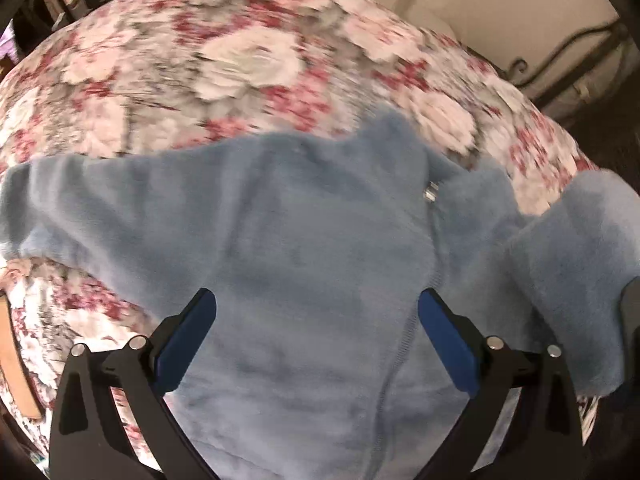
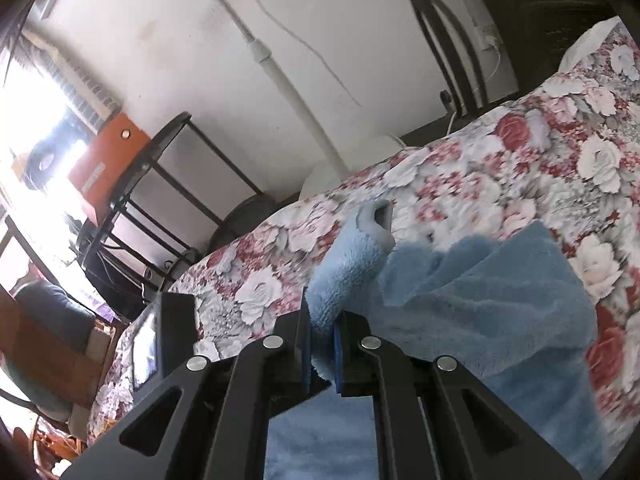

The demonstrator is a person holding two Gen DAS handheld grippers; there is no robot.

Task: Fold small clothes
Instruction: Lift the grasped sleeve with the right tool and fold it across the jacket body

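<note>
On the bed's floral blanket (image 1: 248, 56) lies a small light-blue fleece zip jacket (image 1: 304, 232), front side up, with its metal zipper pull (image 1: 431, 192) showing near the collar. It is spread broadly across the blanket; one sleeve (image 1: 60, 208) stretches flat out toward the left edge of the left wrist view, while the other sleeve (image 2: 352, 256) is lifted off the bed.

That raised sleeve is in the right gripper (image 2: 322, 344), whose blue pads are clamped tight on the fleece a little way back from the cuff (image 2: 378, 216), so the cuff pokes out beyond the fingertips. The left gripper (image 1: 316, 312) hangs over the jacket's body, pointing steeply down, its jaws spread wide with nothing between them; it does not appear to touch the fabric.

As a judgement, the fold is only at its start. The jacket seems laid out and smoothed, and the first sleeve is apparently being carried inward across the chest. Left to do: lay that sleeve down, bring the far sleeve over likewise, then fold the body up into a compact bundle. No finished fold shows yet.
</note>
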